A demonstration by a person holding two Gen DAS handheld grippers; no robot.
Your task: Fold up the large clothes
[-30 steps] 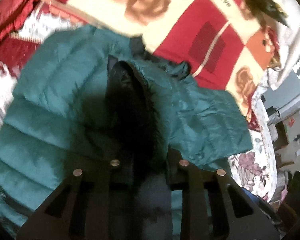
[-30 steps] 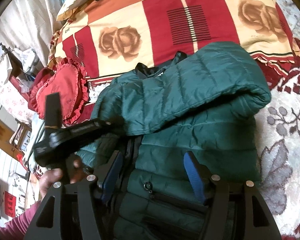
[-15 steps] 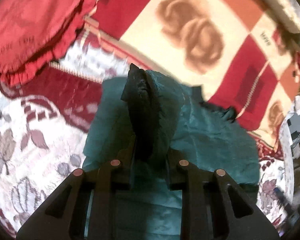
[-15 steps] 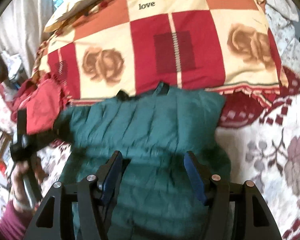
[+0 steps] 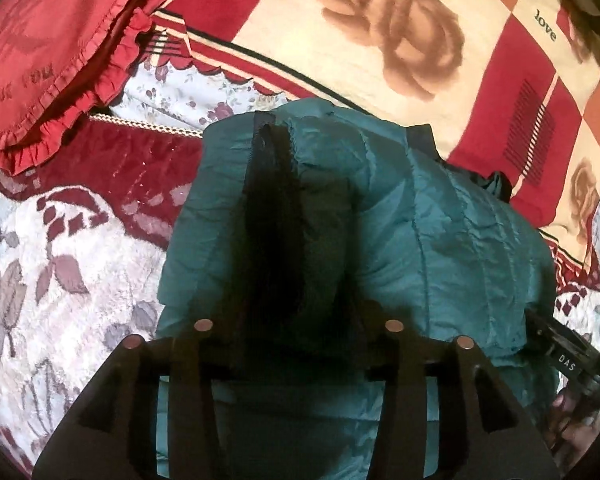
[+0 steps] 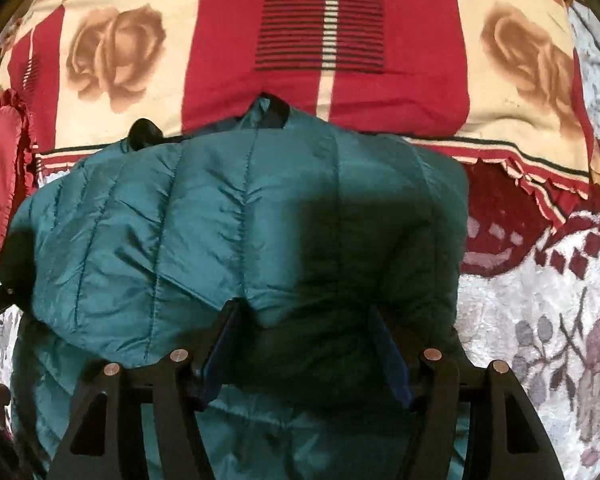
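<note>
While the left tongs [image 5: 300, 276] are being opened, a dark fold of the teal quilted jacket [image 5: 452, 240] is seen between their jaws, though whether the pads press on it is hidden by shadow and cannot be told. At the right tongs [image 6: 306, 340], the blue pads [image 6: 384, 344] are set part-way apart with a puffed bulge of the jacket [image 6: 220, 220] bunched between them; a firm grip cannot be made out. The jacket is laid folded on the bed, its upper edge reaching the red-and-cream rose-patterned blanket [image 6: 380, 80]. A red ruffled cushion [image 5: 40, 52] is seen beyond the jacket's left corner, and the floral bedspread [image 6: 540, 320] is spread beneath and to both sides of the garment.
</note>
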